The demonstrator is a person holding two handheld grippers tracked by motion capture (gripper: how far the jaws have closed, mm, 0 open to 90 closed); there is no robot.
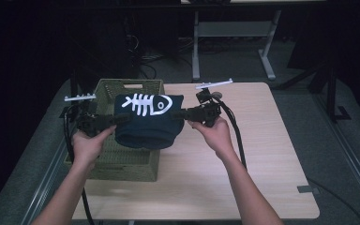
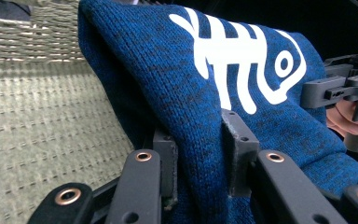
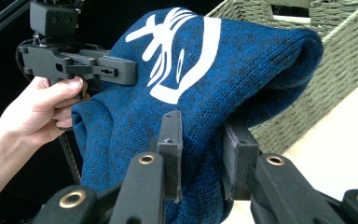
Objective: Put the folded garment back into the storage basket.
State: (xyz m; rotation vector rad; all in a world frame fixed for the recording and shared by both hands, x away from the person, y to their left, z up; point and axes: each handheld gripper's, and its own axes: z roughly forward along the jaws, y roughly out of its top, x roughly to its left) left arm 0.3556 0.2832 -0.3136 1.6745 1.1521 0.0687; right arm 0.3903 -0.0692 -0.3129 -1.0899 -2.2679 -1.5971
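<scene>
Basket (image 1: 122, 161) interior mostly hidden beneath the hanging blue knit garment (image 1: 147, 124), lower hem cut off.

Left gripper (image 1: 117, 118): black, pistol-style grip, two flat black jaws, grey pads at tips. Brass-coloured rivets at jaw links, small screw holes in pads. Thin pale bar stood out on top. Black cable trailed from it.

Right gripper (image 1: 183, 114): same black build, same brass-ringed rivets, grey pads with worn edges. Pale bar on top, boxy black block mounted above body. Thick black cable ran back along forearm.

Left hand (image 1: 88, 145), right hand (image 1: 215, 133): bare, no gloves; forearms bare, no sleeves seen.
</scene>
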